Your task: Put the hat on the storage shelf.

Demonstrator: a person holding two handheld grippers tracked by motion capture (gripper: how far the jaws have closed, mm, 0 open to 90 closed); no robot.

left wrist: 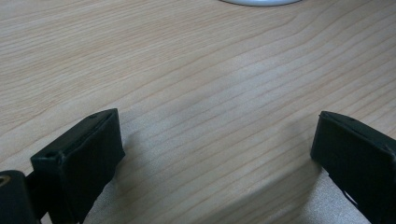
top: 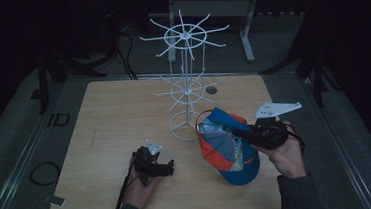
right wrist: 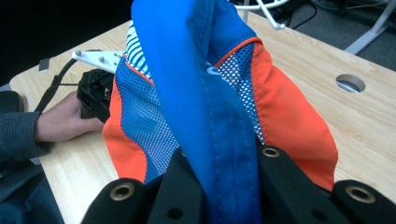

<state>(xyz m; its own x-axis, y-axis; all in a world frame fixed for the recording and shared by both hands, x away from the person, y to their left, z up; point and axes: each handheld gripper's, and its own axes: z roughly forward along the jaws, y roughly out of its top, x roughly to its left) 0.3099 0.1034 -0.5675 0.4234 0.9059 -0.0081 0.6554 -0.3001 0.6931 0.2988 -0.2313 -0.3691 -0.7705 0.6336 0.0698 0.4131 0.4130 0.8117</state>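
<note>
A blue and orange cap (top: pixel 227 149) with mesh panels hangs tilted above the right half of the wooden table (top: pixel 114 120). My right gripper (top: pixel 246 134) is shut on the cap's blue edge (right wrist: pixel 219 121), the fabric pinched between both jaws. A white wire display stand (top: pixel 186 84) with radiating hooks rises just left of the cap, its round base (left wrist: pixel 261 2) on the table. My left gripper (top: pixel 171 167) rests low over the table at front centre, open, and between its fingers (left wrist: pixel 79 158) there is bare wood.
A round cable hole (top: pixel 211 90) sits in the table behind the stand. Table legs and cables stand on the dark floor beyond the far edge. A coiled cable (top: pixel 43 172) lies on the floor at the left.
</note>
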